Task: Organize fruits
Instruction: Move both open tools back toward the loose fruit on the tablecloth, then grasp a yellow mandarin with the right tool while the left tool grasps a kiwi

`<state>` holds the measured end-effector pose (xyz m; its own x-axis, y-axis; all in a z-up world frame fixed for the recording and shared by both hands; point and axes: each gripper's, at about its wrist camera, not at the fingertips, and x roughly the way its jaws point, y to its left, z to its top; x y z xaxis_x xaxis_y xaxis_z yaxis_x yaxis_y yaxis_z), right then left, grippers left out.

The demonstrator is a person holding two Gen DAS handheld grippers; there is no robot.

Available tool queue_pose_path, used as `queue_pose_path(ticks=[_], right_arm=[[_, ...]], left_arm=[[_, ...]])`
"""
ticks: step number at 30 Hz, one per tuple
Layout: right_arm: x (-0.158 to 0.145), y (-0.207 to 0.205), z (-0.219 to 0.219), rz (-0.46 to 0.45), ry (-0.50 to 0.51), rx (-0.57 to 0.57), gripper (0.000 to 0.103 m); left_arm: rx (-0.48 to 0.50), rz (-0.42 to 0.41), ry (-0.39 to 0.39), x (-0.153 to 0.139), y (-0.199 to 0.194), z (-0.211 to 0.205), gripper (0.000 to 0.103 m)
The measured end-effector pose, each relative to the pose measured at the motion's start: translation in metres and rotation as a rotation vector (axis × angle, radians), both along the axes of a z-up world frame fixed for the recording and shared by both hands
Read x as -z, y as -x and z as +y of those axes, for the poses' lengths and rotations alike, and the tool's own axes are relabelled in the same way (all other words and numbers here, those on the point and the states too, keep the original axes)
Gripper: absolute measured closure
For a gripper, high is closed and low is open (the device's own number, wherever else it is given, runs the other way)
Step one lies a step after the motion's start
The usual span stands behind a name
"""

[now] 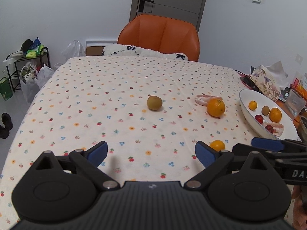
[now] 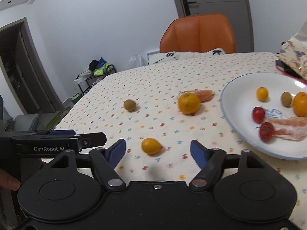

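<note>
You're working in a home dining room: a floral tablecloth [image 1: 96, 99] fills the middle of the frame, an orange chair [image 1: 159, 36] stands at upper centre, and a cluttered shelf rack [image 1: 26, 65] with plastic bags [image 1: 32, 80] sits at the left edge.

From my left wrist view, the white plate [image 1: 247, 103] is cut off at the right edge, and my right gripper [image 1: 268, 144] hides its near rim. My own right-hand finger [image 1: 205, 154] covers the lower part of the small orange fruit [image 1: 217, 145]. From my right wrist view, the plate [image 2: 230, 99] runs off the right edge, as does the orange [image 2: 301, 104] on it. The two red fruits [image 2: 258, 114] are blurred (kind not determinable). The peeled segment [image 2: 206, 94] sits partly behind the large orange [image 2: 189, 103].
</note>
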<state>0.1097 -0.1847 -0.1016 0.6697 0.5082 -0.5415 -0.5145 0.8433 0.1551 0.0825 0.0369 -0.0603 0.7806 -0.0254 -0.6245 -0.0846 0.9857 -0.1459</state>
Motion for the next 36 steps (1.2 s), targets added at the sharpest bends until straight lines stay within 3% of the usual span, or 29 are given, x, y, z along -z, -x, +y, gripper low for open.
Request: queue_pose_path(ticks=[5,9,15,17,19,36], right_arm=[[0.003,-0.003,0.01,0.018,0.009,-0.011,0.041],[0.007,-0.008,0.018,0.042,0.028,-0.018,0.056],[0.012,-0.014,0.025,0.054,0.039,-0.013,0.057],[0.013,-0.016,0.027,0.056,0.046,-0.015,0.062],[0.014,-0.017,0.03,0.046,0.061,-0.015,0.075],[0.003,-0.043,0.03,0.03,0.063,-0.015,0.075]], left_arm=[[-0.004,0.002,0.018,0.002,-0.002,0.009,0.006],[-0.011,0.009,0.025,0.002,-0.005,0.015,0.006],[-0.011,0.012,0.037,0.005,-0.012,0.021,0.006],[-0.008,0.015,0.043,0.006,-0.014,0.023,0.006],[-0.006,0.017,0.049,0.007,-0.016,0.025,0.006],[-0.003,0.0,0.028,0.006,-0.05,0.021,0.009]])
